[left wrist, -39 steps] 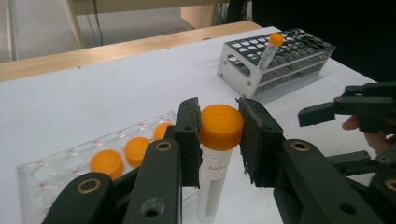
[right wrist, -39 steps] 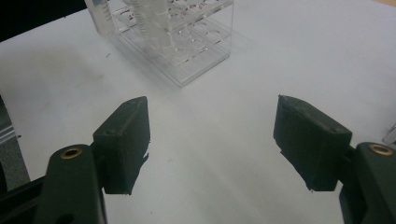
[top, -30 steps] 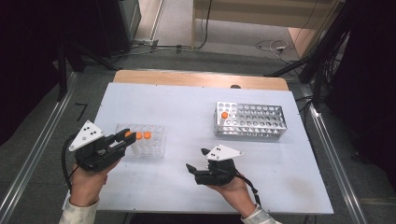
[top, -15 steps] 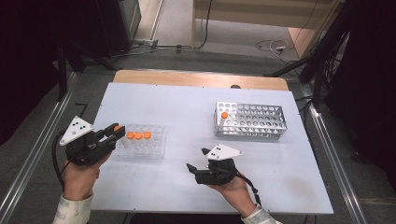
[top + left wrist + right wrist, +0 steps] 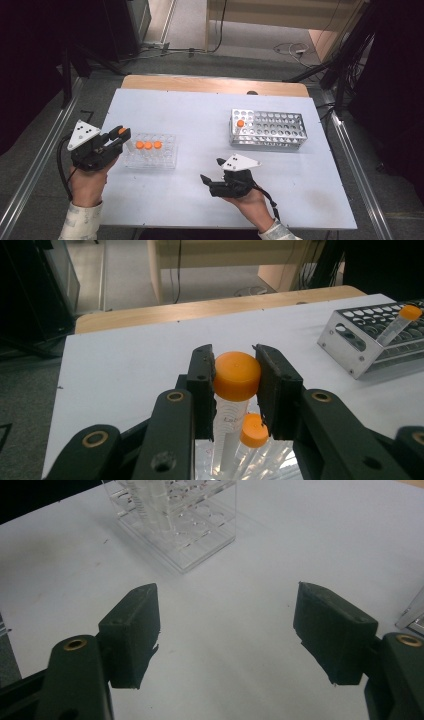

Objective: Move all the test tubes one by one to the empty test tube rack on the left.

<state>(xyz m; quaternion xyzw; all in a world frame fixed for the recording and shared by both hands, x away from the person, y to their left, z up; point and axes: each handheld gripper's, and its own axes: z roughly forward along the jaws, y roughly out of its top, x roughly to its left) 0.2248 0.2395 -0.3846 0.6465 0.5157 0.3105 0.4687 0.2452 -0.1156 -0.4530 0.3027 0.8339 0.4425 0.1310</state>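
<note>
Left gripper (image 5: 235,385) at bench's (image 5: 200,115) left edge, fingers clamped on orange-capped tube (image 5: 234,390), lifted just above clear rack (image 5: 150,156). Three more orange caps (image 5: 148,145) sit in clear rack. Right gripper (image 5: 227,630) low over near bench, fingers spread wide, nothing between them. Metal rack (image 5: 267,129) far right, one orange-capped tube (image 5: 240,123) in its left end.
</note>
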